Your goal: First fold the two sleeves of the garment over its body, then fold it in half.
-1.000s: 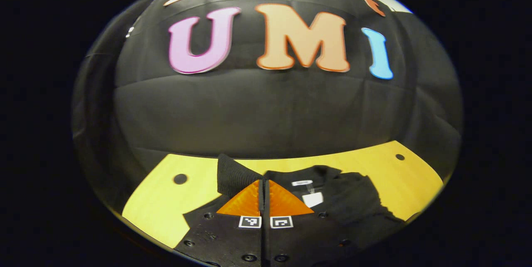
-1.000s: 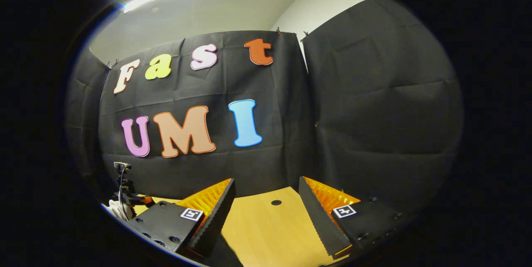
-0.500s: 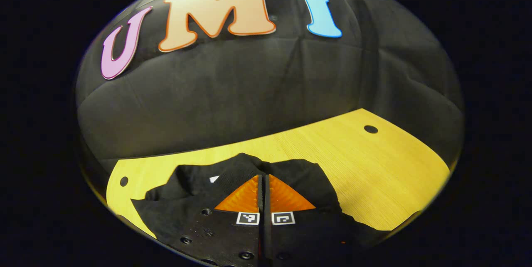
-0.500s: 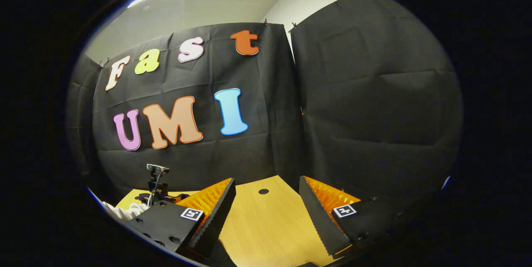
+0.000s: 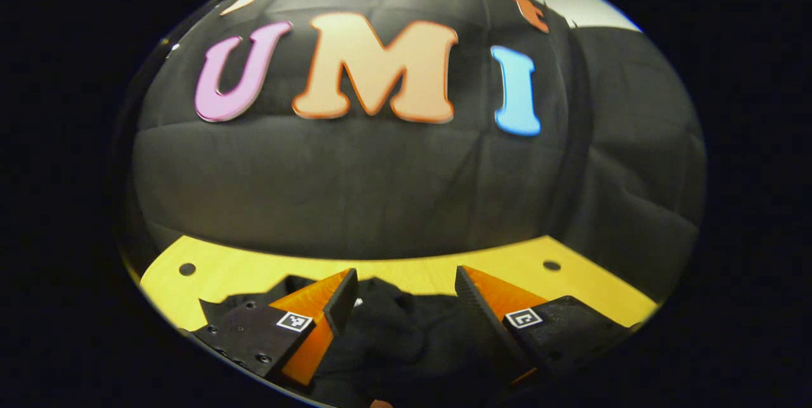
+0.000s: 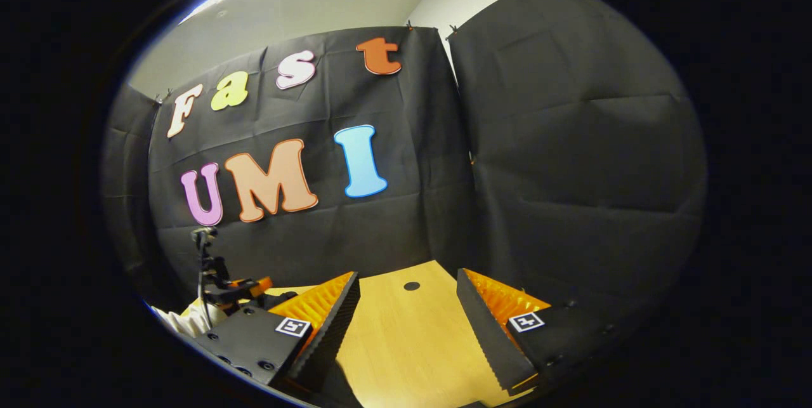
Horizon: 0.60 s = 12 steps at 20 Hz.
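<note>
Left gripper view: black garment (image 5: 406,338) bunched on the yellow worktop (image 5: 412,271), its direction unclear, no readable label; both hand-held grippers (image 5: 401,287) (image 6: 408,297) spread, empty.

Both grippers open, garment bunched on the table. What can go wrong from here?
1. The black garment lies rumpled between the open left gripper; a sleeve fold may have slumped, spoiling the halving.
2. The right gripper is open above bare table, so regrasping is probably slow.

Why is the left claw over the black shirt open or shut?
Open. The left gripper has its two orange fingers spread apart, with the black garment lying loose between them on the wooden table.
</note>
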### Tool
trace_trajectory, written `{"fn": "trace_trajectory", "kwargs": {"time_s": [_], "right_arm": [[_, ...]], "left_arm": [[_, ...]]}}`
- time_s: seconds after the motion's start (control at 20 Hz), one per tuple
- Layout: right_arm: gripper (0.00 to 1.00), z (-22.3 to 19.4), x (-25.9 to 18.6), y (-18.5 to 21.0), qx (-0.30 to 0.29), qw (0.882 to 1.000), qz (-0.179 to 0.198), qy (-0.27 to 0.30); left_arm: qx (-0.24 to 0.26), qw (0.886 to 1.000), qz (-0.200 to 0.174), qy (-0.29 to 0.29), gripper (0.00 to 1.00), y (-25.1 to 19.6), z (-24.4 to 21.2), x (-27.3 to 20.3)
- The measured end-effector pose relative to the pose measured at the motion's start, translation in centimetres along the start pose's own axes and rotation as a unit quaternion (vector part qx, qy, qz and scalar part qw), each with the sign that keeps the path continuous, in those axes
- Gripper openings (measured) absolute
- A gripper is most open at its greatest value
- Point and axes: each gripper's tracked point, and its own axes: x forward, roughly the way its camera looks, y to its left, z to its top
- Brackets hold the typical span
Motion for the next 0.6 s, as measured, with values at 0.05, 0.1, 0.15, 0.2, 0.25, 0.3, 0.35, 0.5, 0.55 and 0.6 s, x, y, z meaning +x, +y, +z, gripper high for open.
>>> {"fn": "trace_trajectory", "kwargs": {"time_s": [0.05,0.1,0.15,0.2,0.25,0.3,0.35,0.5,0.55,0.6], "right_arm": [[0.97,-0.4,0.2,0.7,0.002,1.0,0.011,0.004],[0.97,-0.9,0.5,1.5,0.0,1.0,0.022,0.006],[0.97,-1.4,0.8,2.1,-0.006,0.999,0.031,0.011],[0.97,-2.1,1.0,2.7,-0.014,0.999,0.041,0.016],[0.97,-2.8,1.1,3.6,-0.019,0.998,0.055,0.023],[0.97,-3.7,1.0,4.6,-0.02,0.997,0.071,0.032],[0.97,-4.8,1.0,5.7,-0.02,0.995,0.087,0.043],[0.98,-9.1,0.5,8.5,-0.024,0.988,0.124,0.084],[0.97,-10.7,0.2,9.4,-0.027,0.986,0.133,0.098],[0.93,-12.4,-0.3,10.1,-0.032,0.983,0.138,0.113]], "left_arm": [[-0.007,1.0,0.004,-0.022,0.96,0.9,2.1,-1.6],[-0.01,0.999,0.009,-0.04,0.92,2.0,3.9,-3.5],[-0.008,0.998,0.016,-0.054,0.92,3.2,5.3,-5.7],[-0.005,0.998,0.022,-0.063,0.92,4.5,6.3,-7.8],[0.0,0.997,0.029,-0.067,0.92,5.5,7.0,-10.1],[0.004,0.997,0.04,-0.068,0.93,6.8,7.4,-12.2],[0.006,0.996,0.052,-0.067,0.92,7.8,7.3,-14.6],[0.015,0.995,0.091,-0.041,0.92,10.9,4.6,-21.3],[0.027,0.994,0.104,-0.021,0.92,11.9,2.8,-23.5],[0.04,0.992,0.116,0.004,0.92,12.8,0.7,-25.6]]}}
